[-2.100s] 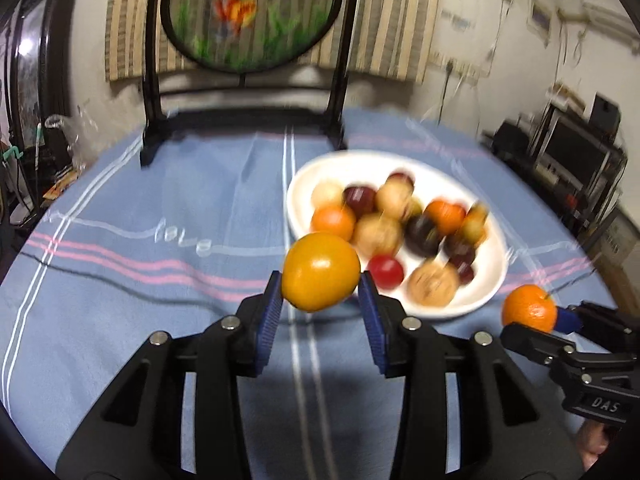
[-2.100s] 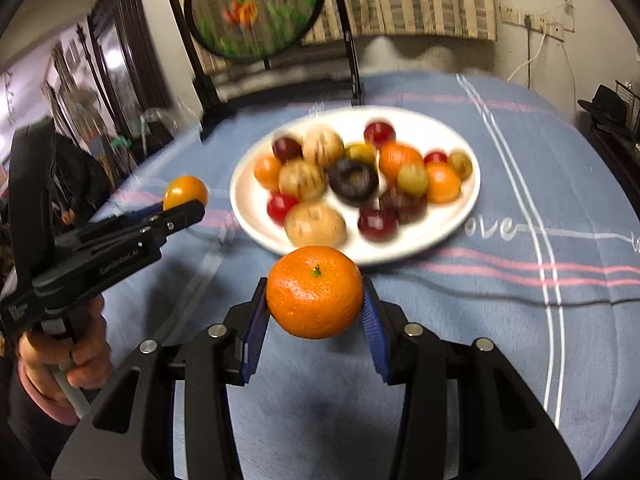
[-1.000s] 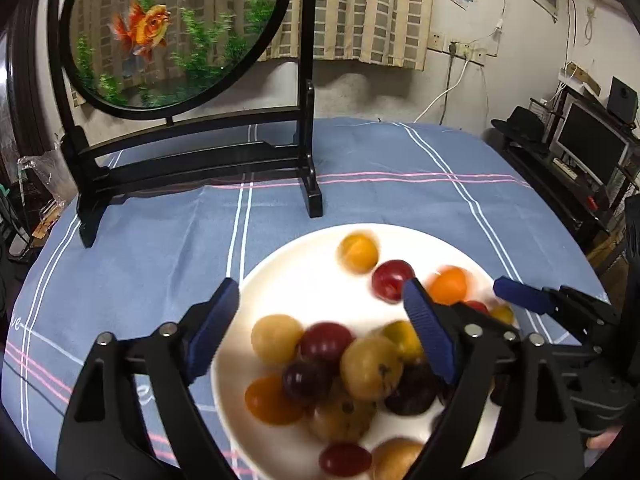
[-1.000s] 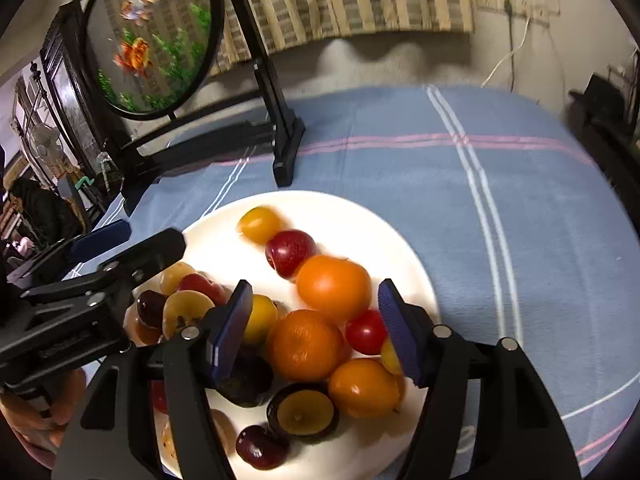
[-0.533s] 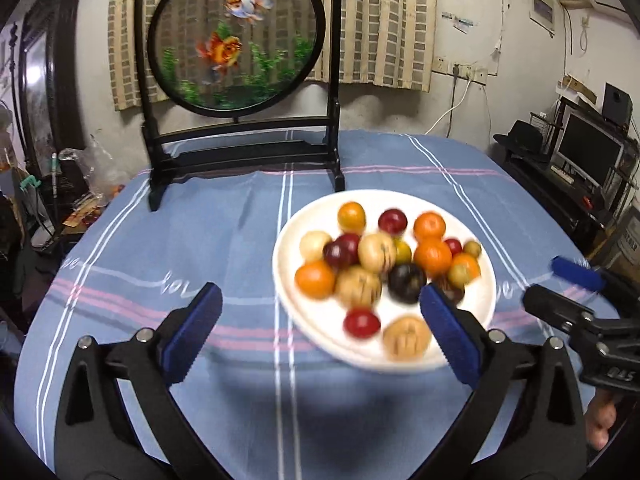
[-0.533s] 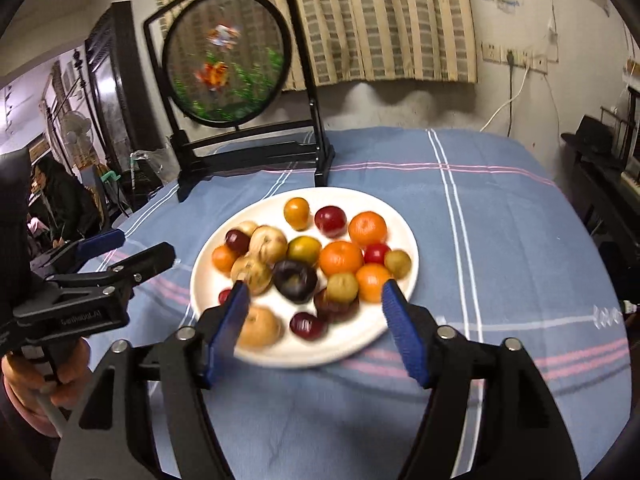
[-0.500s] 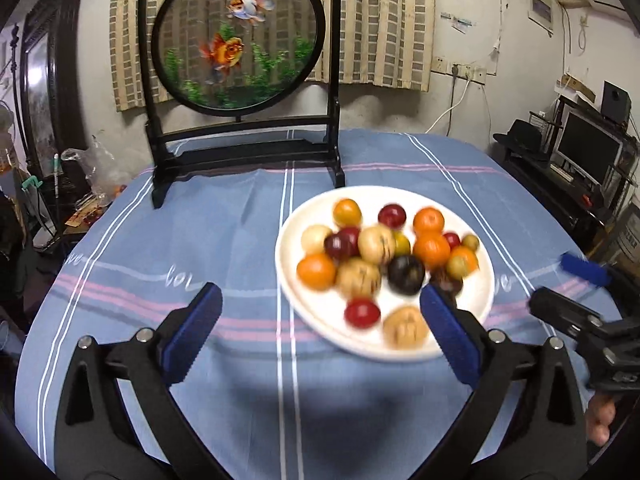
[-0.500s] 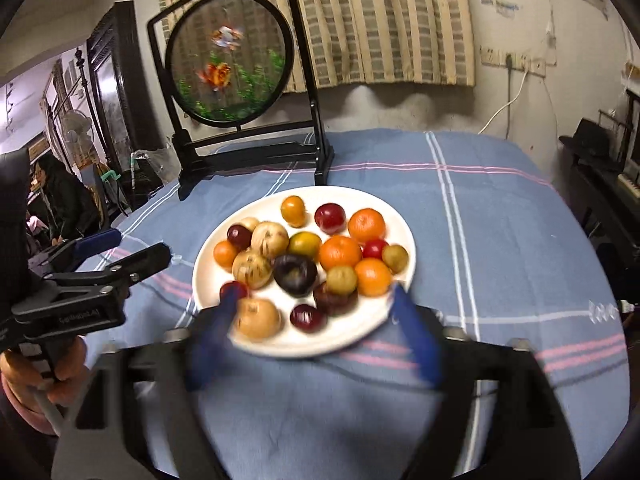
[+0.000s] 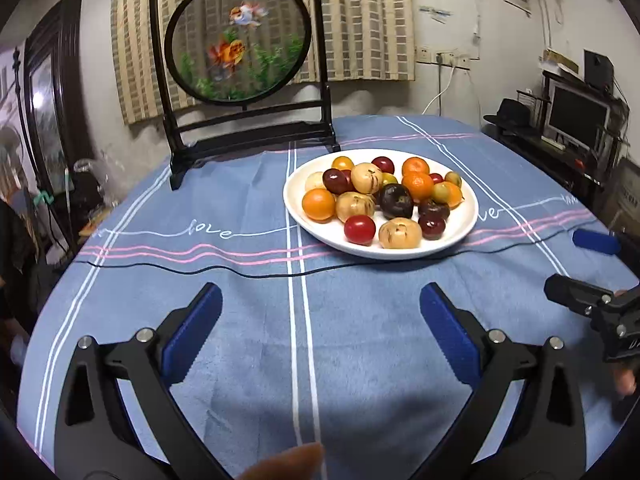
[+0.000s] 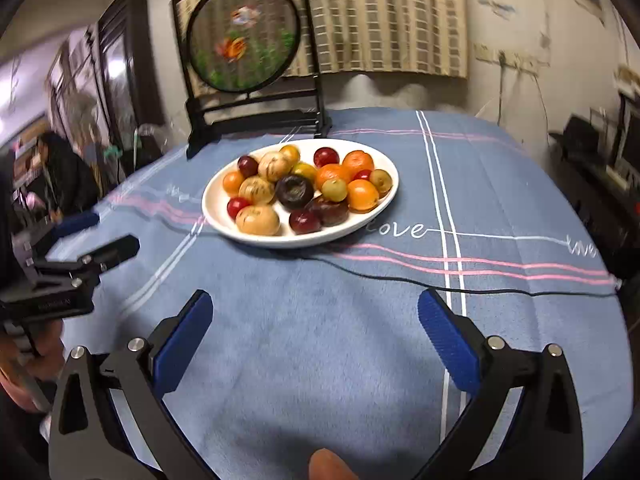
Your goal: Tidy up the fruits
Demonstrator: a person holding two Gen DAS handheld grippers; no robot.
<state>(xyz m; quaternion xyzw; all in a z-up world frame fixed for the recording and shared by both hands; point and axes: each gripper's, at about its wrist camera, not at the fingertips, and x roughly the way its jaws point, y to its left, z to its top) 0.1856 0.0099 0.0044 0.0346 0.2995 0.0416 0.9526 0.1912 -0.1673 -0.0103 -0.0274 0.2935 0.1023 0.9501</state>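
Observation:
A white plate (image 9: 466,222) (image 10: 370,216) on the blue tablecloth carries several fruits: oranges (image 9: 318,204) (image 10: 362,195), red and dark plums (image 9: 396,200) (image 10: 295,191), tan round fruits (image 9: 400,233) (image 10: 257,219). My left gripper (image 9: 320,330) hovers over bare cloth in front of the plate, jaws wide open and empty. My right gripper (image 10: 314,334) also stands open and empty, short of the plate. Each view shows the other gripper at its side: the right gripper (image 9: 592,272) at the right edge, the left gripper (image 10: 86,236) at the left edge.
A black-framed round goldfish screen (image 9: 240,40) (image 10: 244,36) stands behind the plate. A thin black cable (image 9: 200,270) (image 10: 480,289) crosses the cloth in front of the plate. Desk, monitor (image 9: 576,116) and hat sit at the right; a person (image 10: 64,168) sits at the far left.
Both grippers let go of their oranges over the plate, opened wide, and drew back toward the near table edge. The plate now lies farther ahead of both.

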